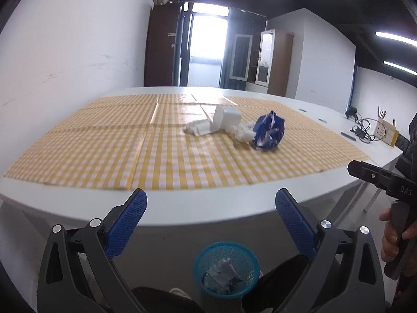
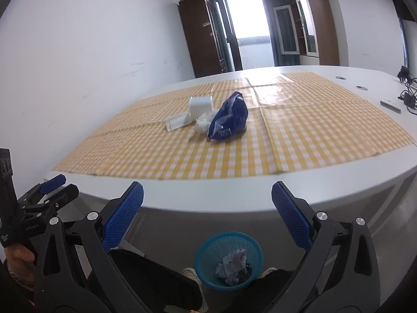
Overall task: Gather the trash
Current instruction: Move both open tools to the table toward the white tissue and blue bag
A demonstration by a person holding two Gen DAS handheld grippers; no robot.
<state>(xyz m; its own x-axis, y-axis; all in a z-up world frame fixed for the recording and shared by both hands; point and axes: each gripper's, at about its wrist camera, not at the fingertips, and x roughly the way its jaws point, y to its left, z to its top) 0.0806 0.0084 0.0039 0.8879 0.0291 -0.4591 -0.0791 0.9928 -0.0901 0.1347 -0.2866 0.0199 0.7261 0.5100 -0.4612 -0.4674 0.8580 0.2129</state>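
A crumpled blue wrapper, a white crumpled tissue, a tipped white cup and a white paper piece lie together on the yellow checked tablecloth. A blue mesh trash basket with some paper in it stands on the floor below the table's near edge. My left gripper is open and empty, held off the near edge above the basket. My right gripper is open and empty, likewise short of the table.
The white table curves round at its near edge. Cables, a remote and a pen holder sit at its far right. The right gripper's body shows at the left wrist view's right edge. Cabinets stand at the back.
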